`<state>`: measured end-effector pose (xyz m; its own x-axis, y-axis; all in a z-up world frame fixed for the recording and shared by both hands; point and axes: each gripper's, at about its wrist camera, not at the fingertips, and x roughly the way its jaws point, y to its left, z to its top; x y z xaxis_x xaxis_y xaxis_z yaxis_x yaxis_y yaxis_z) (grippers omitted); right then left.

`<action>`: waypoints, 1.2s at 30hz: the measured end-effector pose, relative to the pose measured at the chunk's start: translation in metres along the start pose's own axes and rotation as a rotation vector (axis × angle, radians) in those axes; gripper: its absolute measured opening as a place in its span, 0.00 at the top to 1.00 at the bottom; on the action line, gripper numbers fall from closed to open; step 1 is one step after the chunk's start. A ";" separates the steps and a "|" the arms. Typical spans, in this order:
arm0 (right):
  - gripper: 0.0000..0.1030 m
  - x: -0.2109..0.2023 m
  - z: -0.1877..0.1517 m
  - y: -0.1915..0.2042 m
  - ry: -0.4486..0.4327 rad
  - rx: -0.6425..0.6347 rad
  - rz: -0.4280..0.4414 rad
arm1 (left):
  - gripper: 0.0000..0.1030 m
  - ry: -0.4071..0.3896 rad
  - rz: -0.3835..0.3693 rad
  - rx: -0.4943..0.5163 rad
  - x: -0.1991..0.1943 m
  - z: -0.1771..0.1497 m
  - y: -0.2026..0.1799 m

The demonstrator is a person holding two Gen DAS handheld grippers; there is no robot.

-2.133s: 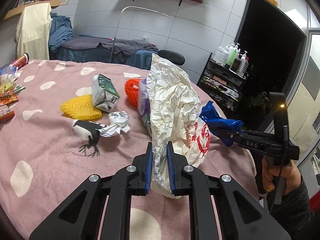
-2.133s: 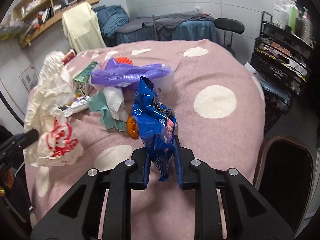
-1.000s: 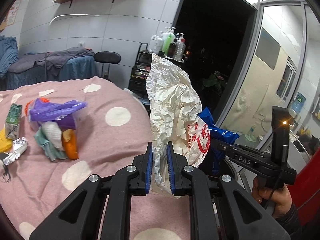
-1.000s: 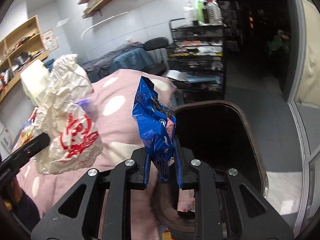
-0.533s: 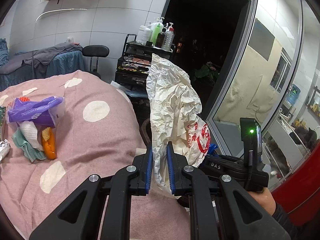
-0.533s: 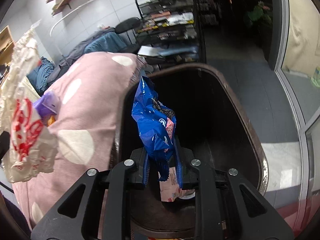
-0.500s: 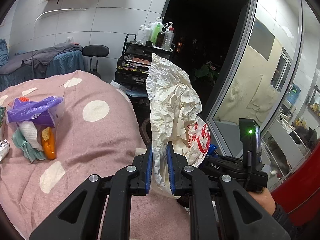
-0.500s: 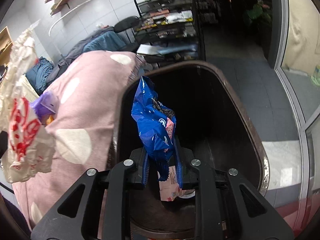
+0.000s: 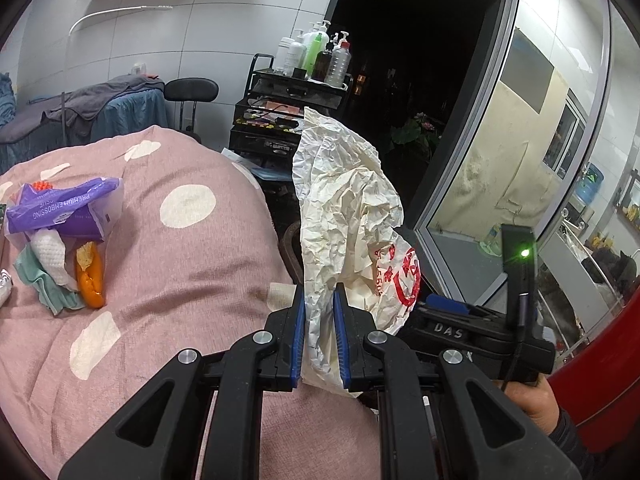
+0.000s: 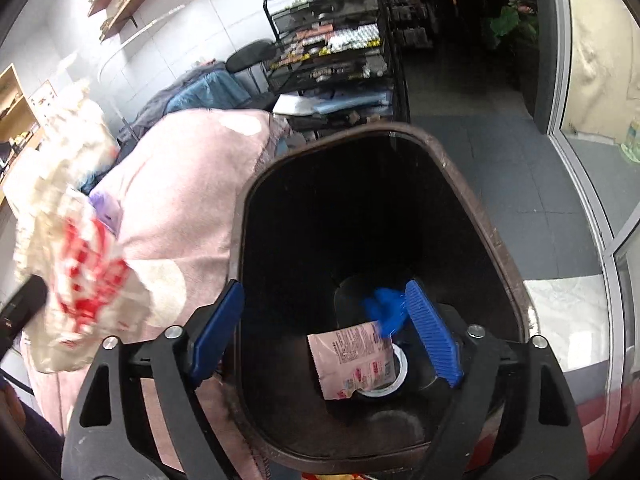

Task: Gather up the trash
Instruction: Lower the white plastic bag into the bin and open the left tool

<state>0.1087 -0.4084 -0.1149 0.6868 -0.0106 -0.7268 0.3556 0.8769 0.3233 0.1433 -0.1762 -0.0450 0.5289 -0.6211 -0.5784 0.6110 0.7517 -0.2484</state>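
Half-hidden blue wrapper lies inside bin.

The right gripper jaws have spread, dropping the blue wrapper into the bin.

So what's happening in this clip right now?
A person with two handheld grippers is clearing trash off a pink-covered table. The right gripper is open above the dark trash bin, with a blue snack wrapper down inside beside a pink packet. The left gripper is shut on a crumpled white paper bag, not yet binned. More litter, including a purple tissue pack, waits on the table.
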 end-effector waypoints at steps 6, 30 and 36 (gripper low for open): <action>0.15 -0.026 0.003 0.004 -0.095 -0.008 -0.019 | 0.86 0.015 -0.008 -0.005 0.005 0.000 -0.002; 0.12 -0.085 0.014 -0.008 -0.324 0.057 -0.081 | 0.86 0.141 -0.017 0.045 0.059 0.011 -0.020; 0.12 -0.085 0.014 -0.010 -0.331 0.065 -0.088 | 0.86 0.174 -0.006 0.055 0.071 0.010 -0.022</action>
<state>0.0558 -0.4225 -0.0480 0.8162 -0.2499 -0.5210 0.4553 0.8332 0.3136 0.1734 -0.2395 -0.0728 0.4178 -0.5742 -0.7041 0.6479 0.7316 -0.2121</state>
